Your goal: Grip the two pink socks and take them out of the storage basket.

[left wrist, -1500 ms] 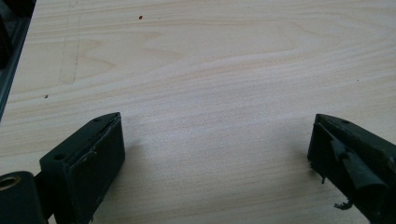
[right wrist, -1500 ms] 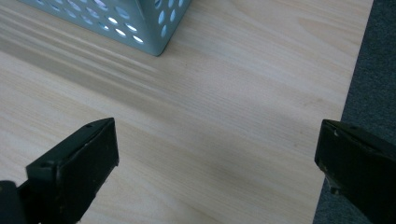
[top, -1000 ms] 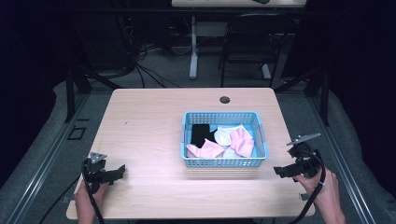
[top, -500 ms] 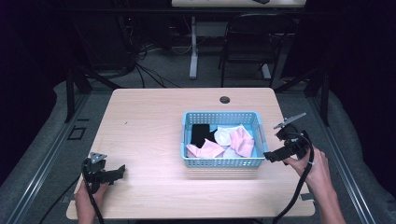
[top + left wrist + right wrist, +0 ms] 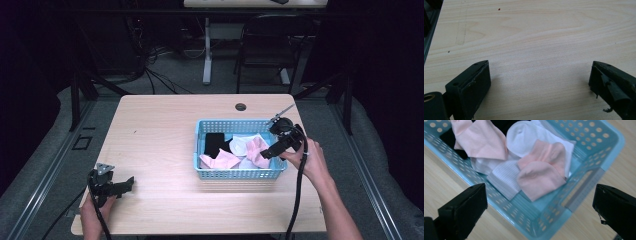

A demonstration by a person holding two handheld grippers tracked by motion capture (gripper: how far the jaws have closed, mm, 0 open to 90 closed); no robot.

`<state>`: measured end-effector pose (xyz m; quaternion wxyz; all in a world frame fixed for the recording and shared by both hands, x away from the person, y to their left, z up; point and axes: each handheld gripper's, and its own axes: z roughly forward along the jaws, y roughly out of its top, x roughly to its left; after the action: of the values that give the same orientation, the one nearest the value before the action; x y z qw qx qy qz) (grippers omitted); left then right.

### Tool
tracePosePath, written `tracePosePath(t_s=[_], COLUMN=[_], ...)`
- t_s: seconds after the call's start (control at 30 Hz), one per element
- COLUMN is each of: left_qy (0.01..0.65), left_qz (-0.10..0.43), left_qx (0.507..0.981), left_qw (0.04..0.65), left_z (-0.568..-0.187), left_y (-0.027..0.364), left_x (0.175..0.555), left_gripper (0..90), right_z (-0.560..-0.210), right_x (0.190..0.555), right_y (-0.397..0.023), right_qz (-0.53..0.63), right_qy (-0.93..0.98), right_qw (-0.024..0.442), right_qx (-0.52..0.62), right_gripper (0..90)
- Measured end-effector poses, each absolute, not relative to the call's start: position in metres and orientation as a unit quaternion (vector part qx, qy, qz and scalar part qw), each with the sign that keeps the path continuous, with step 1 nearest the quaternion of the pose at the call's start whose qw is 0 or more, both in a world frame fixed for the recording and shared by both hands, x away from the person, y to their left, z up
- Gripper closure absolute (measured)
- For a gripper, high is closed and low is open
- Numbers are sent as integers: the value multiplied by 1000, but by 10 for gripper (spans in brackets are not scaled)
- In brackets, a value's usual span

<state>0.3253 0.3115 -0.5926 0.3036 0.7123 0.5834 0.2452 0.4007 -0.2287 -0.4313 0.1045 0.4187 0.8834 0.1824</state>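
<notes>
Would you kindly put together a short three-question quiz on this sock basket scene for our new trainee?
1. True or false: the right gripper is shut on a pink sock.
2. Which gripper hangs over the blue basket? A) left B) right
3. Fill in: the left gripper is near the table's ____ corner, as the person sees it.

Key: 1. False; its jaws stand wide apart, holding nothing. 2. B. 3. Near left.
</notes>
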Motion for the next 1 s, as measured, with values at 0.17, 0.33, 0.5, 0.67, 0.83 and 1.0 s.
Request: tracePosePath(t_s=[0.17, 0.33, 0.5, 0.67, 0.83, 1.0], left_qy=[583, 583, 583, 584, 584, 583], left_qz=[245, 245, 245, 245, 246, 245], left_qx=[712, 712, 712, 712, 712, 712], left_qw=[304, 304, 304, 304, 304, 305], left_z=[-593, -593, -593, -593, -593, -593], left_y=[311, 311, 311, 311, 311, 311], left_x=[325, 325, 325, 325, 325, 325], left_gripper=[41, 41, 41, 41, 41, 41], right_z=[-447, -464, -479, -493, -507, -520], right_x=[422, 438, 450, 463, 473, 479], right_y=[-215, -202, -192, -189, -188, -190], right_qz=[166, 154, 138, 122, 93, 96], right_qy=[892, 898, 900, 899, 897, 884], right_qw=[84, 63, 49, 37, 23, 19], right_qx=[412, 408, 410, 419, 432, 457], right_gripper=[0, 0, 0, 1, 63, 141])
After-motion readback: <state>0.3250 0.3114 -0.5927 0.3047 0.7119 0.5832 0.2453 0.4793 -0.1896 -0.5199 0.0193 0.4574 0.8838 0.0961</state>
